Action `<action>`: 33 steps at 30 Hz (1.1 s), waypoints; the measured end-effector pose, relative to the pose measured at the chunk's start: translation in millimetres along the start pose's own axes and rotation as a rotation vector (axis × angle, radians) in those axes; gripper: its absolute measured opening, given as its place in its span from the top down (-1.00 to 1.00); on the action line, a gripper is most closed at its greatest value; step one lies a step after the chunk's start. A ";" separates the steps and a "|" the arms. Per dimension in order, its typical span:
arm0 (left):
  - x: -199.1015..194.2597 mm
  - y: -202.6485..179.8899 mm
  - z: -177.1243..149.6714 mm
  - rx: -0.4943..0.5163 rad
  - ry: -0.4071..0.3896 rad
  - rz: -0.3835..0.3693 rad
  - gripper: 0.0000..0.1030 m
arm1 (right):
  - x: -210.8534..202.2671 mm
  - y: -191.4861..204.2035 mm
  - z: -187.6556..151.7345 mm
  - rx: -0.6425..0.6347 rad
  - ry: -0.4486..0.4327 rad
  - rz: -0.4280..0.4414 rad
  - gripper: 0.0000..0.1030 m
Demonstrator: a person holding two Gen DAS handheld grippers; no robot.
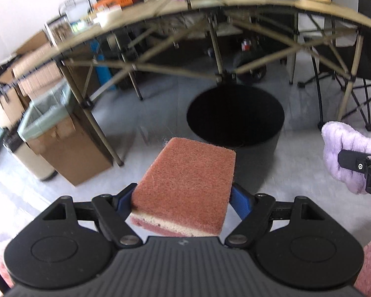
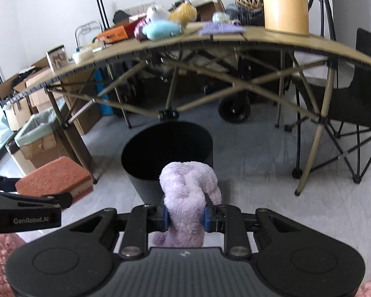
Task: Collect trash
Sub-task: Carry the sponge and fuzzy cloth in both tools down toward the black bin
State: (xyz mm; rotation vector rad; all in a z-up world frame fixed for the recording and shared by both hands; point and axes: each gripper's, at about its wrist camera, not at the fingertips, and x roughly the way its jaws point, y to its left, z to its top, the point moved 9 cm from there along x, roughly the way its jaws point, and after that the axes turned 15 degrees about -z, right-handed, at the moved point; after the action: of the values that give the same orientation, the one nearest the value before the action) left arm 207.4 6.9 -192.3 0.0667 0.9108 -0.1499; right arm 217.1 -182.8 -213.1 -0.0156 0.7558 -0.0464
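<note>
The sponge (image 1: 185, 185) sits clamped across its width in the left gripper (image 1: 183, 198), short of the black bin (image 1: 235, 118); the right gripper (image 2: 186, 216) pinches a lilac cloth (image 2: 189, 188) just before the bin's near rim; to drop cleanly, I'd carry each fully over the dark mouth before opening, one at a time, so neither catches the rim.

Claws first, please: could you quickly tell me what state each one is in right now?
Left claw: closed on the pink sponge.
Right claw: closed on the lilac fluffy cloth.
</note>
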 end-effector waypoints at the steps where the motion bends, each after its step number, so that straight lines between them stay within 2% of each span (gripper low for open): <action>1: 4.6 0.2 -2.8 -0.006 0.015 -0.007 -0.53 | 4.5 -0.5 -3.1 0.002 0.010 0.000 0.54; 10: 33.7 4.2 -18.4 -0.048 0.099 -0.056 -0.53 | 31.7 -2.4 -18.0 0.012 0.068 -0.004 0.54; 20: 47.8 5.2 -10.0 -0.062 0.137 -0.071 -0.53 | 52.6 -5.9 -14.0 0.023 0.095 -0.022 0.54; 33: 48.7 1.8 36.9 -0.056 0.114 -0.066 -0.53 | 94.4 -29.8 22.6 0.083 0.085 -0.073 0.54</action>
State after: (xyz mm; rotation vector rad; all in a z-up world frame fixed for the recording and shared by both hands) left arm 266.0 -0.7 -208.2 -0.0072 1.0313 -0.1829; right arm 300.1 -217.2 -260.4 0.0384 0.8373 -0.1490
